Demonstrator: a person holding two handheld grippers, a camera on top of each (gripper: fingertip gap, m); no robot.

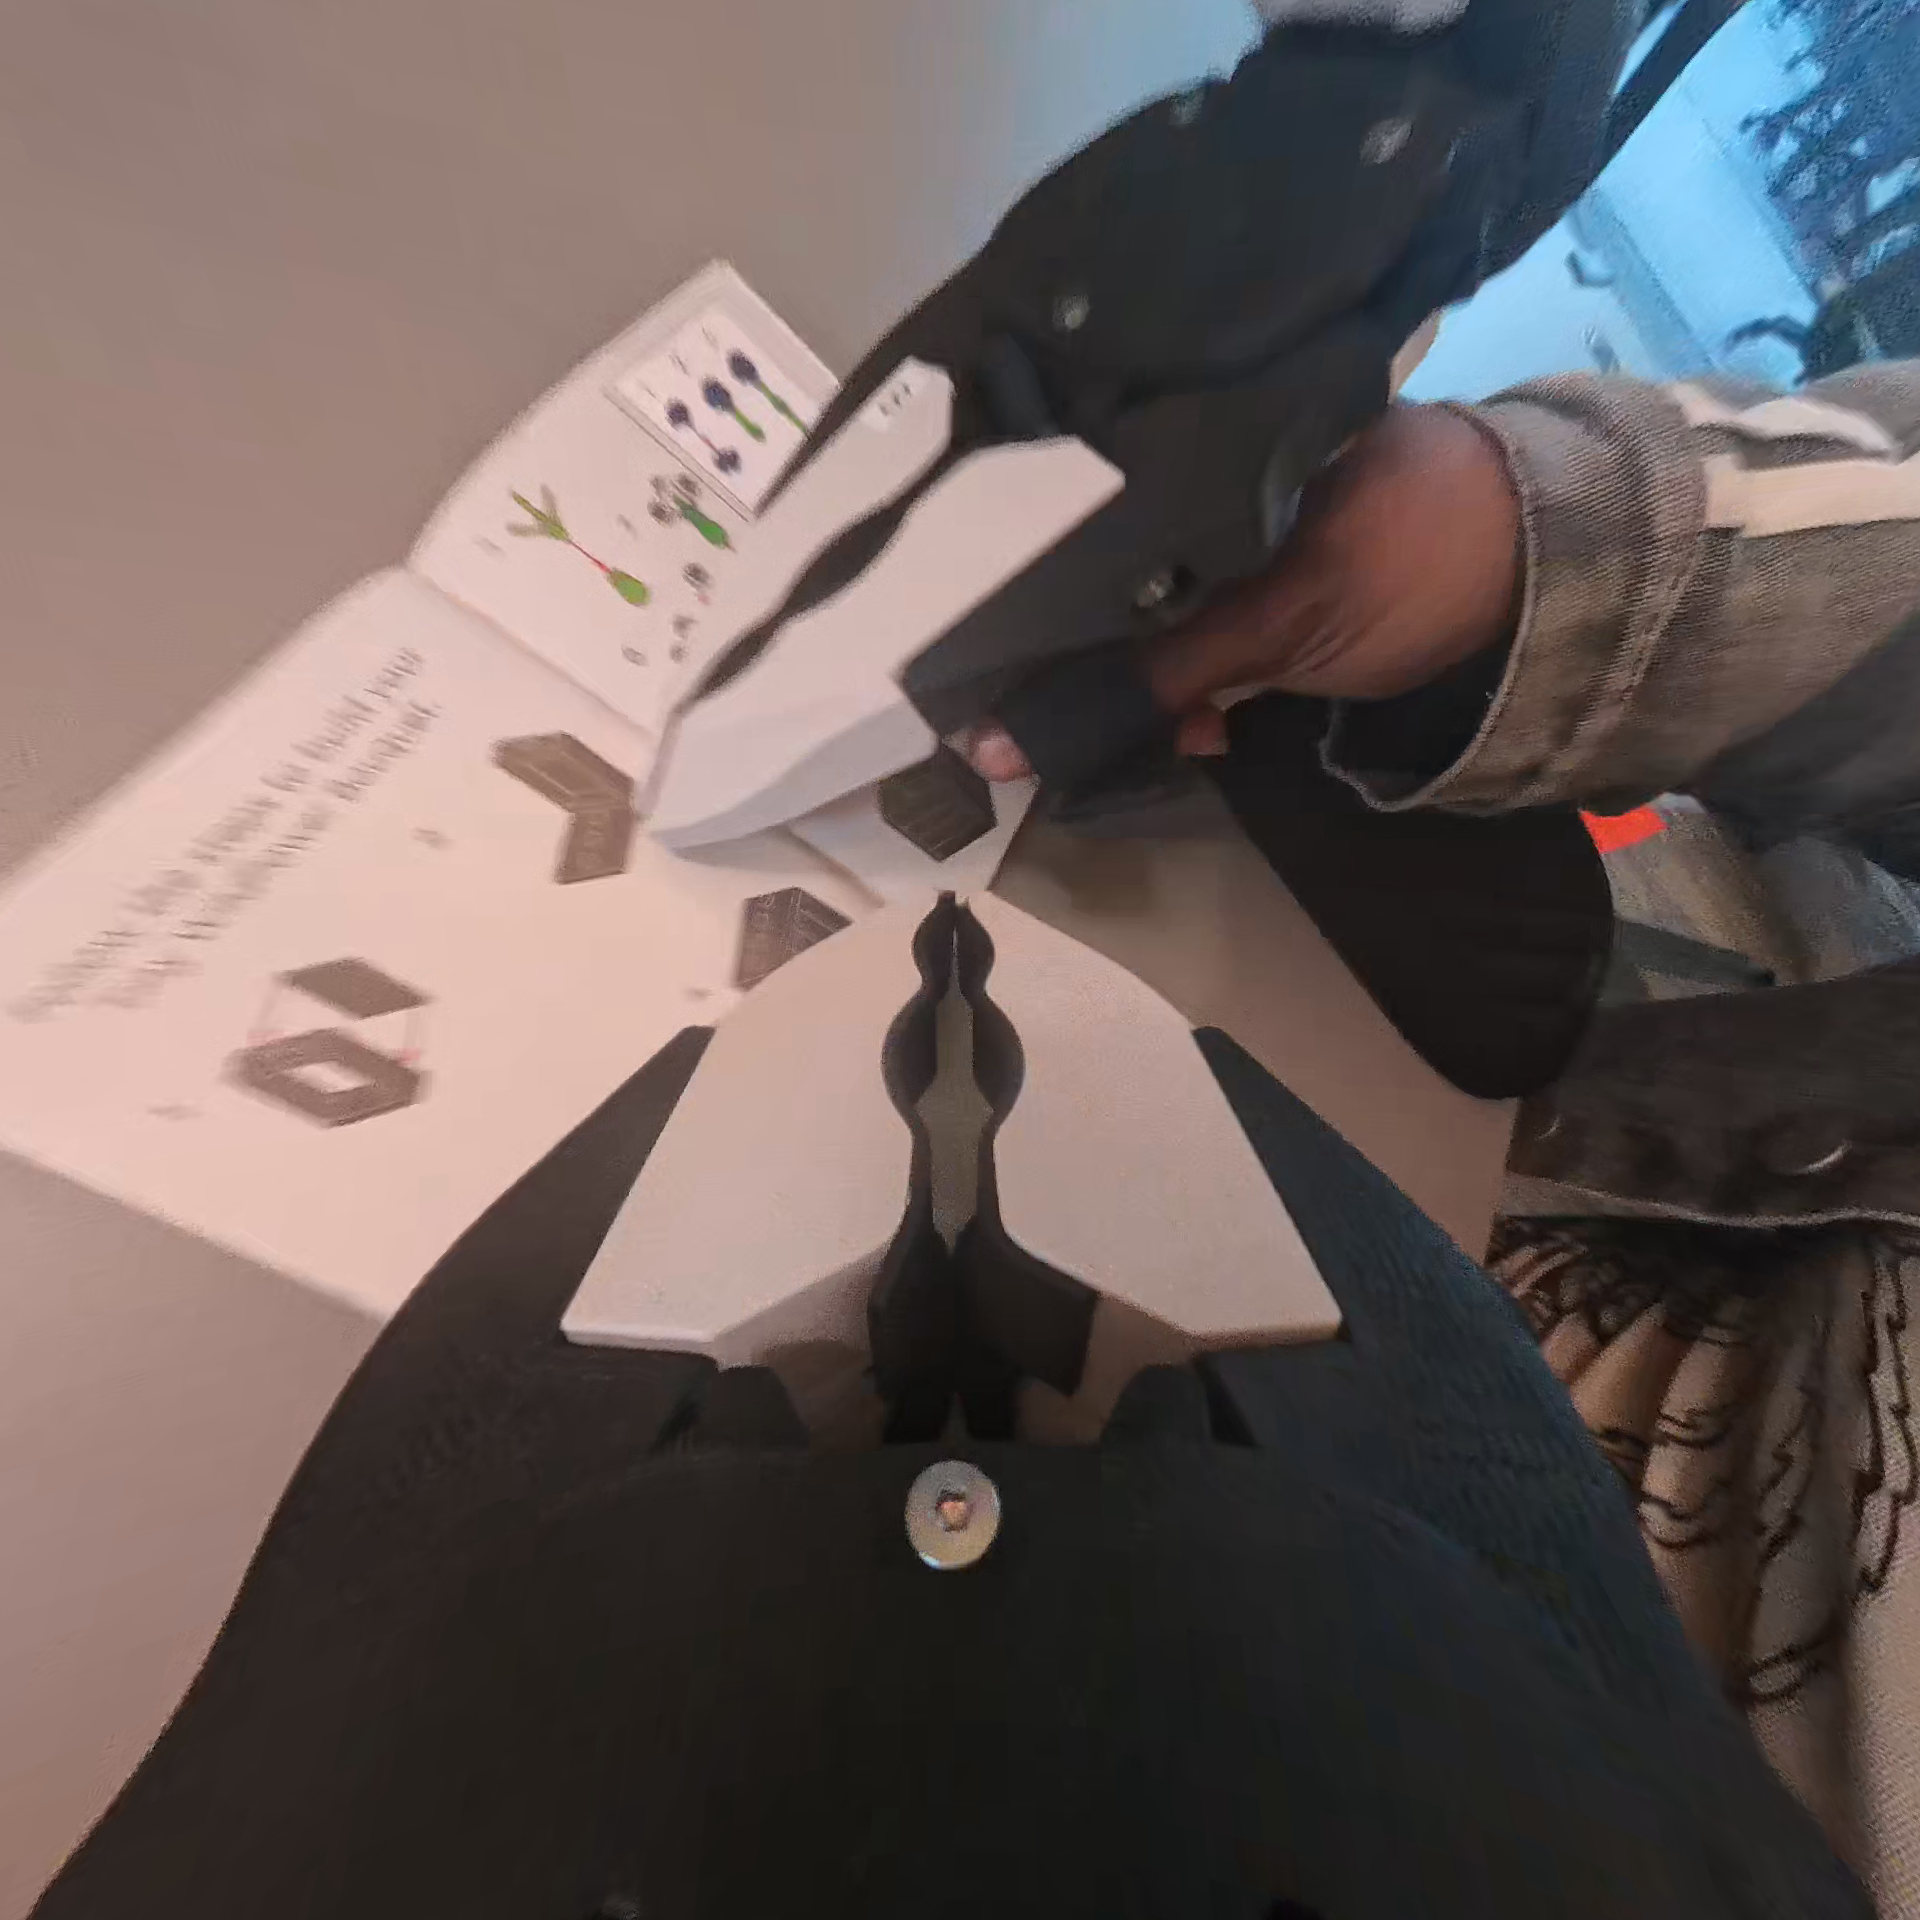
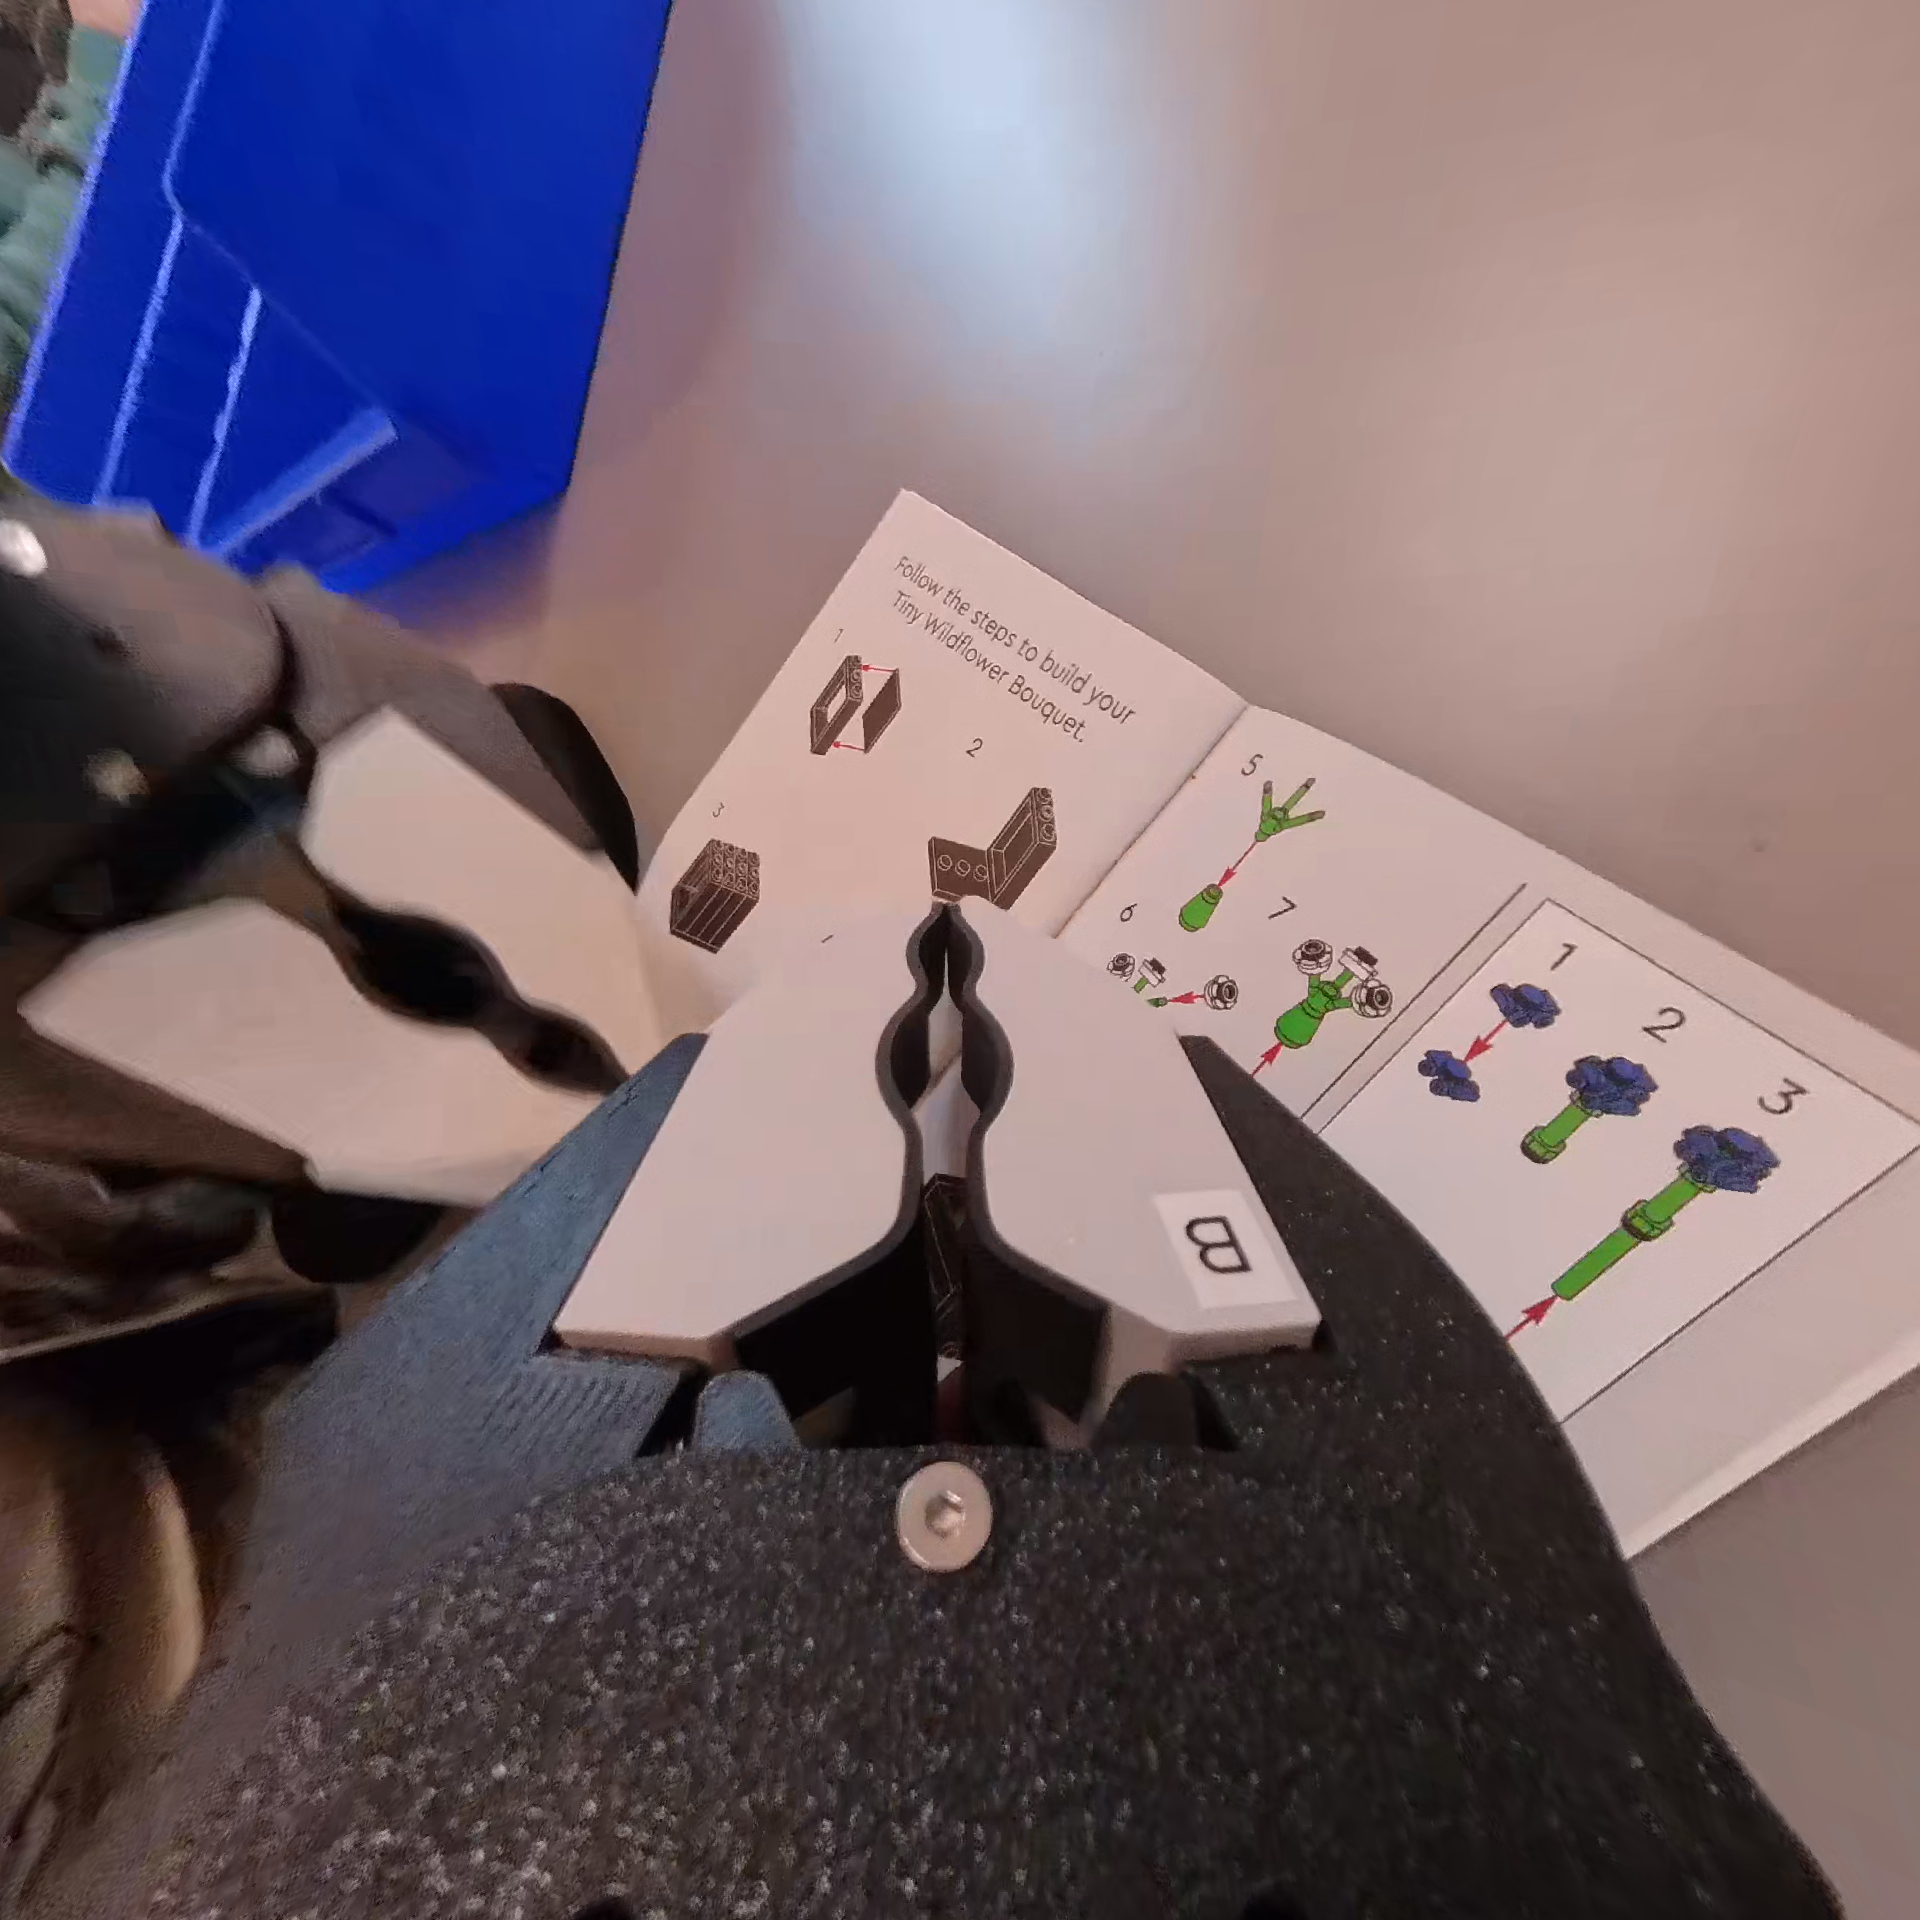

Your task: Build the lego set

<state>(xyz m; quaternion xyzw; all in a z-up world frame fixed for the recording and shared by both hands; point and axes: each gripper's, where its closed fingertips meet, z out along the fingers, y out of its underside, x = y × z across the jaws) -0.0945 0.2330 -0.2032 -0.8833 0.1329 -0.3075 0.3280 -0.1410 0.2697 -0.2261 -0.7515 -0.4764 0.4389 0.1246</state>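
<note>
Closed-tipped, the left gripper (image 1: 951, 914) is held empty while a dark brick (image 1: 935, 816) is clamped by the right gripper (image 2: 943, 920) at one o'clock over the instruction sheet (image 2: 1714, 1299) on the desk (image 2: 1351, 364), assembly seemingly barely begun.

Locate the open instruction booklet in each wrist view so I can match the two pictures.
Left wrist view: the instruction booklet lies left of centre on the grey table, partly under the right gripper.
Right wrist view: the booklet spreads across centre-right, beyond that view's own gripper.
Shared landmark: the booklet's fold, between the dark brick drawings and the green stem drawings.
</note>
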